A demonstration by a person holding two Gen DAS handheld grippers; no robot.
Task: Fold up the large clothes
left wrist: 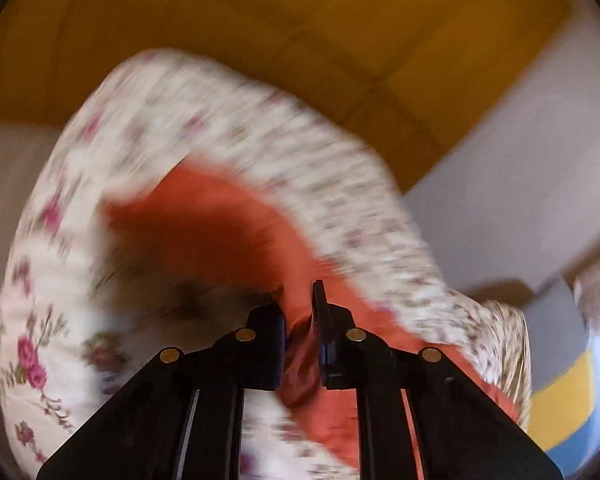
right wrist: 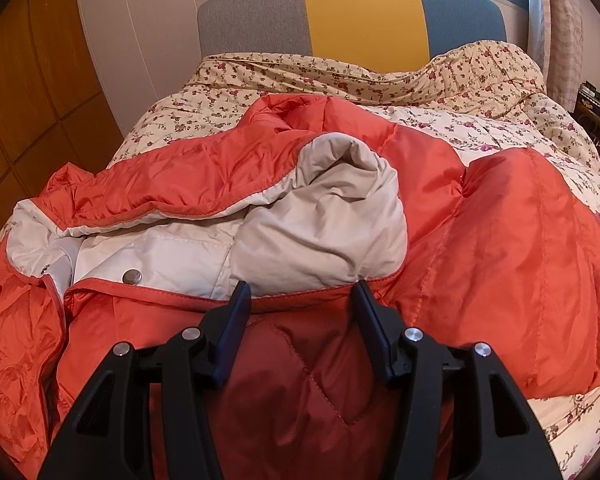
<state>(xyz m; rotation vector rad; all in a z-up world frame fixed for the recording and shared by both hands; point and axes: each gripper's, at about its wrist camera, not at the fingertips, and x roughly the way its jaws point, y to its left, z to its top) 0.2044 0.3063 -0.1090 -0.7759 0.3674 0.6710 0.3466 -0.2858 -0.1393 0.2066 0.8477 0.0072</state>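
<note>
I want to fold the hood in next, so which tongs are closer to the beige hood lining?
Right. The right tongs stand open with their tips at the near edge of the beige hood lining. The left tongs are shut on orange jacket fabric; no lining shows there.

1. No text, label, brand, number or sign can be read in either view.
2. The left wrist view is blurred by motion.
3. Small items on the shelf (right wrist: 598, 98) are too tiny to read.
</note>
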